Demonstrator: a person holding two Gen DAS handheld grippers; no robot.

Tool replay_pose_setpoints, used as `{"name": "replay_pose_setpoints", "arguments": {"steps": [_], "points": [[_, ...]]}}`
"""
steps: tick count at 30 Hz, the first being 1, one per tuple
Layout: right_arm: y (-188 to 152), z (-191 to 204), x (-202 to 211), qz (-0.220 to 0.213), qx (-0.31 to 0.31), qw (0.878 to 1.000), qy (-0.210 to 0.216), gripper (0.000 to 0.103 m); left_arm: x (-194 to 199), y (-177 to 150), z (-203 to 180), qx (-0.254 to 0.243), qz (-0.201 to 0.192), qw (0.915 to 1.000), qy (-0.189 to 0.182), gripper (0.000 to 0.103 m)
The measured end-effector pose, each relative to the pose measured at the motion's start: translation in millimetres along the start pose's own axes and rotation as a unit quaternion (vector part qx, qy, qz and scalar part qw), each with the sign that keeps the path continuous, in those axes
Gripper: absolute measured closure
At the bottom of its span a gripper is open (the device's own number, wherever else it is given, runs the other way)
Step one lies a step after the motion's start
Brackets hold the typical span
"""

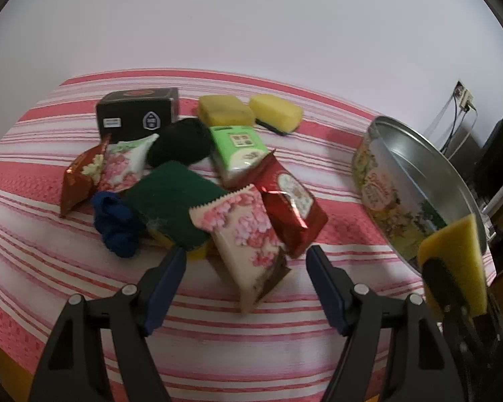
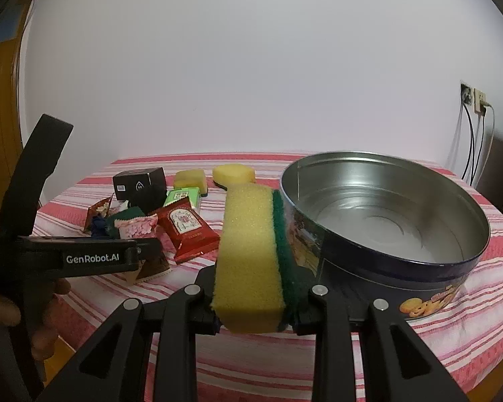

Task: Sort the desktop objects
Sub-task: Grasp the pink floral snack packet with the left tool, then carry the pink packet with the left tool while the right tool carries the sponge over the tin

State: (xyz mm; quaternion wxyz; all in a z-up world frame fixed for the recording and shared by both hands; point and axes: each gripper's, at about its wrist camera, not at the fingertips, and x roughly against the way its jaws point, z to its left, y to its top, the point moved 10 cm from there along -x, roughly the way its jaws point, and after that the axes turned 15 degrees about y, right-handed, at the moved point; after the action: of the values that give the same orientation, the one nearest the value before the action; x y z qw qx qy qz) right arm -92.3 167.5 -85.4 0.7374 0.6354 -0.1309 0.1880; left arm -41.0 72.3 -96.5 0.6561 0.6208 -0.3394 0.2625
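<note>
Clamped between the right gripper fingers, a yellow-green sponge hangs just left of the empty tin; dropping it in calls for moving right. Left gripper fingers spread wide near the floral packet on the worktop.

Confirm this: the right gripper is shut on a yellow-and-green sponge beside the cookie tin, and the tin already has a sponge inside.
Not quite. The right wrist view shows the tin empty. The right gripper is indeed shut on the sponge beside it.
</note>
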Motion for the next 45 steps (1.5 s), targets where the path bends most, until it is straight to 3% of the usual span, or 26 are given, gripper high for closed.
{"name": "replay_pose_setpoints", "arguments": {"steps": [2,7,10,17,21,23,26,37,45], "points": [[0,-4,0,-0.001,-0.003,1.0,-0.002,0.072,2,2,1,-0.003,-0.006,0.9999,0.007,0.04],[-2,-11,1,-0.006,-0.015,1.0,-0.002,0.072,6,-6,-2,-0.004,0.01,0.9999,-0.009,0.04],[-2,-14,2,-0.01,-0.018,1.0,0.002,0.072,-4,-11,-4,-0.01,0.024,0.9997,0.005,0.04],[-3,-22,6,-0.012,-0.024,1.0,0.005,0.072,-22,-1,-3,0.045,0.046,0.9979,0.006,0.04],[-4,-29,7,-0.013,-0.033,0.999,0.002,0.072,-28,8,-5,0.05,0.03,0.9981,0.021,0.042],[-5,-32,7,-0.012,-0.036,0.999,0.0,0.072,-28,9,-4,0.039,0.021,0.9985,0.033,0.062],[-5,-34,6,-0.01,-0.04,0.999,0.001,0.072,-28,8,-2,0.029,0.01,0.9992,0.026,0.069],[2,-23,15,-0.028,-0.027,0.999,-0.002,0.072,-18,6,0,0.018,-0.014,0.9997,-0.001,0.07],[10,-13,20,-0.039,-0.016,0.999,-0.003,0.072,10,25,4,0.001,-0.074,0.9969,0.027,0.07]]}}
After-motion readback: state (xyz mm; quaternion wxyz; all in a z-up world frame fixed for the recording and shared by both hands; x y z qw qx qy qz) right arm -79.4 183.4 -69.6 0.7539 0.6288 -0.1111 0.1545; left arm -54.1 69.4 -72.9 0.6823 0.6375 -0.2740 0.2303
